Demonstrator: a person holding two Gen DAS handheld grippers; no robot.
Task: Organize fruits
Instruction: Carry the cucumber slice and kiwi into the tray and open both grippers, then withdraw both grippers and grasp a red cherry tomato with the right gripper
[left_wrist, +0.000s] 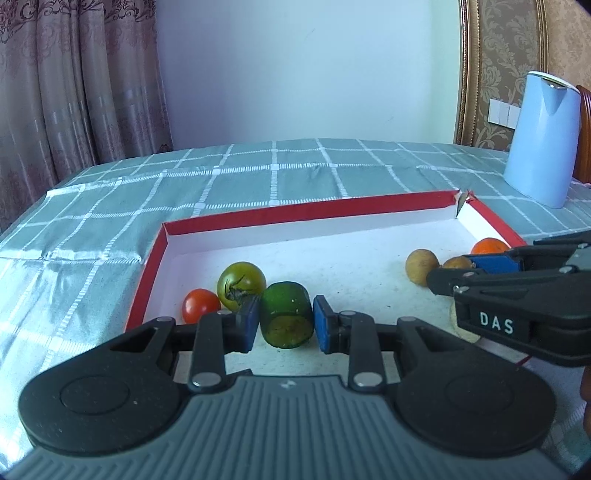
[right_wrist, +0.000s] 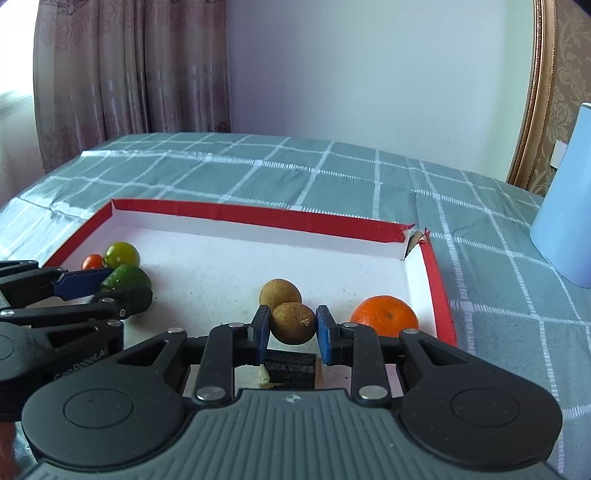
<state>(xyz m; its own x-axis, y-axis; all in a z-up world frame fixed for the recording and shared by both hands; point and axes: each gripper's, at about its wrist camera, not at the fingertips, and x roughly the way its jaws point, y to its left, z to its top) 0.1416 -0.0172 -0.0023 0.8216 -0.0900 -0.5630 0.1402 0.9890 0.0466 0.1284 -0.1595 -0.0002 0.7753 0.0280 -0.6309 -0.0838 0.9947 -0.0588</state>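
my left gripper pinches green fruit piece | my right gripper pinches brown fruit | likely sorting by kind in tray

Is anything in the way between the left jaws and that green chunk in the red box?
No. The green chunk already sits between the jaws of the left gripper, with nothing else there. The greenish tomato and the red tomato lie just behind and to the left, inside the red box.
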